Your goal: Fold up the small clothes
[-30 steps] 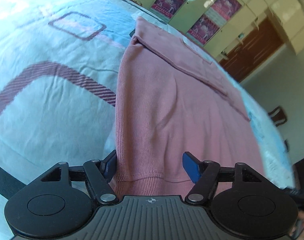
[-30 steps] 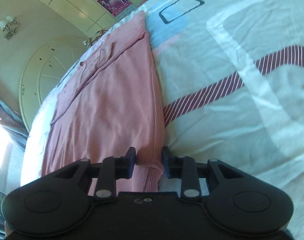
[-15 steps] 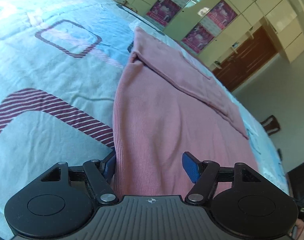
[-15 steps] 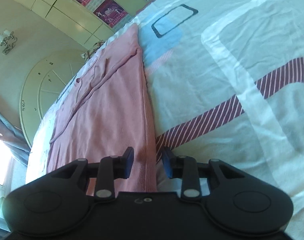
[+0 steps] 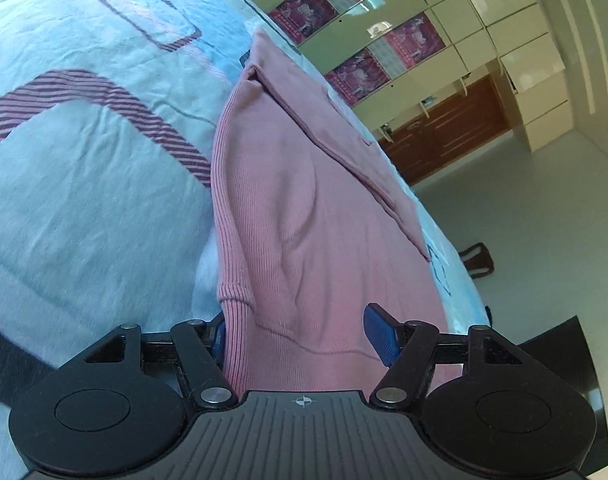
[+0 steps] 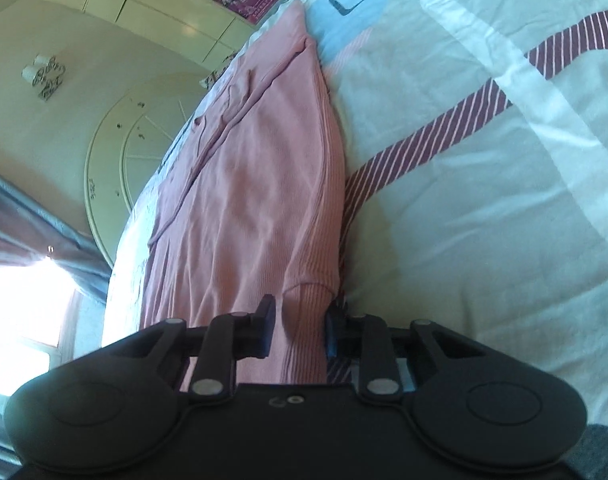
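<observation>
A pink ribbed knit garment (image 5: 304, 208) lies stretched along the bed, a sleeve folded across its far part. It also shows in the right wrist view (image 6: 256, 200). My left gripper (image 5: 300, 334) stands open around the near hem, the ribbed band lying between its blue fingers (image 5: 379, 338). My right gripper (image 6: 298, 330) has its jaws partly closed around the hem's other corner, with pink cloth filling the gap; whether they pinch it is unclear.
The bed cover (image 5: 84, 200) is pale blue and white with maroon striped bands (image 6: 443, 136). Cream cabinets with posters (image 5: 367, 60) and a brown cupboard stand beyond the bed. A bright window and curtain (image 6: 32, 248) are at the left.
Both grippers moved with the hem, which now rises and bunches between the fingers. The cloth shows new wrinkles near the hem. The jaw gaps look unchanged.
</observation>
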Tool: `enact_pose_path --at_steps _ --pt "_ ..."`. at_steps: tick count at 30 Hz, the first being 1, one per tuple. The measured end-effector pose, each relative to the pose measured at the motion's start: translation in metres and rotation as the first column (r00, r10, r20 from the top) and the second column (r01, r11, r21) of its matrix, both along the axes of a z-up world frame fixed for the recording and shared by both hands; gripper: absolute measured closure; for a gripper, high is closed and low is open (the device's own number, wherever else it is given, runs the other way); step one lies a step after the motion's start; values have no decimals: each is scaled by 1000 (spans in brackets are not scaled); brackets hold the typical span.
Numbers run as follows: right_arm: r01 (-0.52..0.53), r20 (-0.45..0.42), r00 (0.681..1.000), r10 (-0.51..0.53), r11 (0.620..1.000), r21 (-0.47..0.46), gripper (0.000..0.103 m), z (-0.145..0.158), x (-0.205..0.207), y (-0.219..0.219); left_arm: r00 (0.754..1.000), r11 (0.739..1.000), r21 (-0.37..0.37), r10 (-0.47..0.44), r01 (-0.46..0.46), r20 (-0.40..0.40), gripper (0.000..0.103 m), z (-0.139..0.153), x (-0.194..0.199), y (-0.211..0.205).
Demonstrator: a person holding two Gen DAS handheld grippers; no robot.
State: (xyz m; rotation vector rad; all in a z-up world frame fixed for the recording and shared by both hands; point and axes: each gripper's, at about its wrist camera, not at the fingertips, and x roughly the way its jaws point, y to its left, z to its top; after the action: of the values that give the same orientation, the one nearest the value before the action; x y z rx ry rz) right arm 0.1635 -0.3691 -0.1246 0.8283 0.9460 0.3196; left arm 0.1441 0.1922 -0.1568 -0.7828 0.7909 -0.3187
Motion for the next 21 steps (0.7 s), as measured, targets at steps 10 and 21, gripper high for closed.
enact_pose_path --at_steps 10,21 --pt "-23 121 992 26 999 -29 95 29 1 6 990 994 66 77 -86 121 98 29 -13 1" --pt "-21 66 997 27 996 -81 95 20 1 3 986 972 167 168 -165 -1 98 6 -16 -1"
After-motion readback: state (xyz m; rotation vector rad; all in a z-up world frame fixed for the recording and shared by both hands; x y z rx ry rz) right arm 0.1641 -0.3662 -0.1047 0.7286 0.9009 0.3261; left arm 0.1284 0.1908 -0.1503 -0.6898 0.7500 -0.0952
